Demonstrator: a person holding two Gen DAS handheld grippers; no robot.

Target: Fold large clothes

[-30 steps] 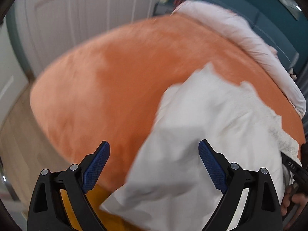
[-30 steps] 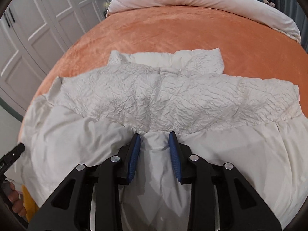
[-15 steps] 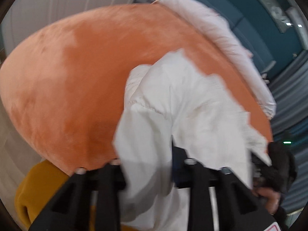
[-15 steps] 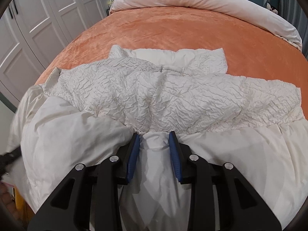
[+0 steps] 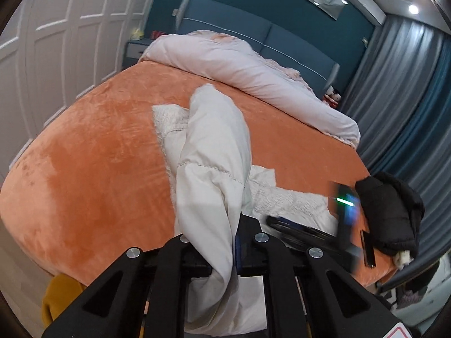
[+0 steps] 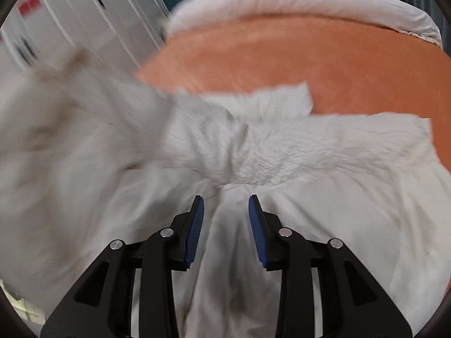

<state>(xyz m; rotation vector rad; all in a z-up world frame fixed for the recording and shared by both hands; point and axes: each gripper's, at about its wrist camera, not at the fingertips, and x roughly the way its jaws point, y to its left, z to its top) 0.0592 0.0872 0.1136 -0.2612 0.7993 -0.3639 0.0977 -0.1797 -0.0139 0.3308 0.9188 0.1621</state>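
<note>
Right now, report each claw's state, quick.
Left claw: shut on a bunched fold of the white quilted garment, lifted off the orange bed.
Right claw: closed on a thick fold of it.

I see the white garment [image 5: 214,152] lying across the near part of the orange bed, its crinkle-textured upper part [image 6: 296,152] spread flat and its smooth lower fabric nearest me. One side is lifted off the bed, bunched into a hanging fold with a stitched seam across it.
</note>
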